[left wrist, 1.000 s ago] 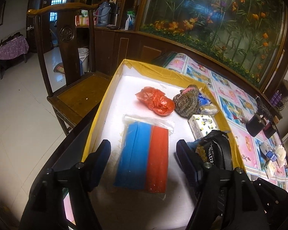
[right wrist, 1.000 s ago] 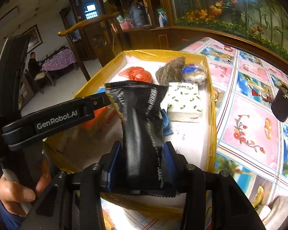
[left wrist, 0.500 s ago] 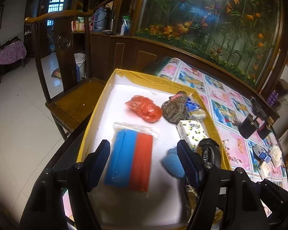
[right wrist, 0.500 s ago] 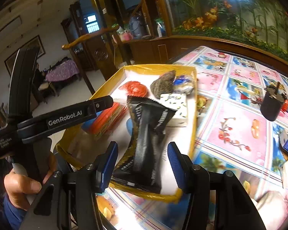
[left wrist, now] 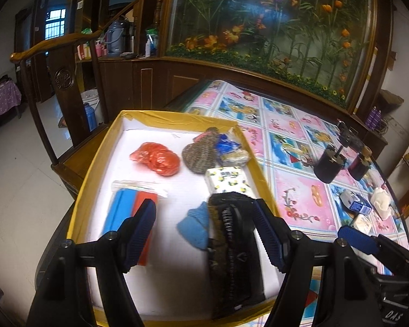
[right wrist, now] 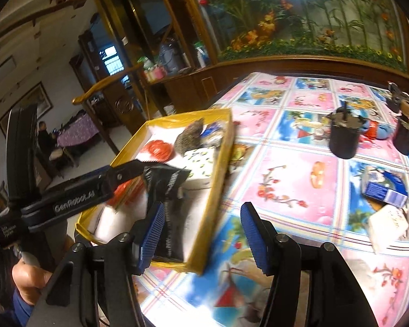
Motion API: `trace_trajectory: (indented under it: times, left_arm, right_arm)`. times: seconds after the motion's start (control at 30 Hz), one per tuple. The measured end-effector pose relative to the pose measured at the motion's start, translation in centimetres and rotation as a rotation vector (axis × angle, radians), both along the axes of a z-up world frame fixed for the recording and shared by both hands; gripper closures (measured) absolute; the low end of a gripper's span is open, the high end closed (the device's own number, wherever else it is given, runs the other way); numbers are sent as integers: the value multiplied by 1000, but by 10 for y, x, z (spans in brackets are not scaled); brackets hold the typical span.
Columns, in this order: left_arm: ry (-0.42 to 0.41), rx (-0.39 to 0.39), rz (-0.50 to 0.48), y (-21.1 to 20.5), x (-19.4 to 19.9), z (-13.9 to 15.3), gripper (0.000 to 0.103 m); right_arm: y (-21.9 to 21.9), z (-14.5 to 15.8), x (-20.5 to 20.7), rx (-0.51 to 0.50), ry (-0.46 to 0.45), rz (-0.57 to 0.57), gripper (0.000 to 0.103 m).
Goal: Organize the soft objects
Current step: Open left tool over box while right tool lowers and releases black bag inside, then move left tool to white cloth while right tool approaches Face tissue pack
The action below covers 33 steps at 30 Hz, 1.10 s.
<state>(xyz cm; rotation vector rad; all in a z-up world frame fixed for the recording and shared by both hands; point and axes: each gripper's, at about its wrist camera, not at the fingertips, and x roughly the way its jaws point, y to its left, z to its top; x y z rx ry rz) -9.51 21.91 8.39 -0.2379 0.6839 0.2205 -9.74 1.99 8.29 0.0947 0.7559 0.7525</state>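
A yellow-rimmed box (left wrist: 86, 182) (right wrist: 212, 207) with a white floor holds the soft things. A black packet (left wrist: 231, 250) (right wrist: 165, 190) lies loose in its near right corner beside a blue cloth (left wrist: 195, 224). Further in are a lemon-print tissue pack (left wrist: 227, 179), a knit hat (left wrist: 199, 156), a red plastic bag (left wrist: 156, 162) and a bagged blue-and-red pack (left wrist: 128, 212). My left gripper (left wrist: 204, 234) hangs open above the box's near end, touching nothing. My right gripper (right wrist: 203, 235) is over the box's right rim, its jaws opening with nothing held between them.
The floral tablecloth (right wrist: 286, 179) right of the box carries two black cups (right wrist: 342, 139), a blue carton (right wrist: 384, 188) and white packs (right wrist: 387, 226). A wooden chair (left wrist: 62, 81) stands left of the table. A hand (right wrist: 27, 280) grips the left tool.
The right gripper let go of the black packet, which now lies in the box, and drew back to the right with wider jaws. The left gripper pulled back and rose a little.
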Motion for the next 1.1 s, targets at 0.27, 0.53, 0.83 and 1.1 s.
trace_trajectory:
  times: [0.27, 0.53, 0.83, 1.1]
  left_arm:
    - [19, 29, -136, -52, 7, 4, 26]
    - [91, 9, -476, -142, 11, -5, 19]
    - [214, 153, -641, -239, 22, -43, 19]
    - [259, 242, -621, -255, 41, -57, 80]
  right_arm:
    - [-72, 6, 17, 50, -7, -141, 39]
    - [-177, -8, 41, 125, 47, -380, 37]
    - [-229, -24, 45, 164, 66, -483, 37]
    - [-233, -29, 47, 197, 89, -472, 37]
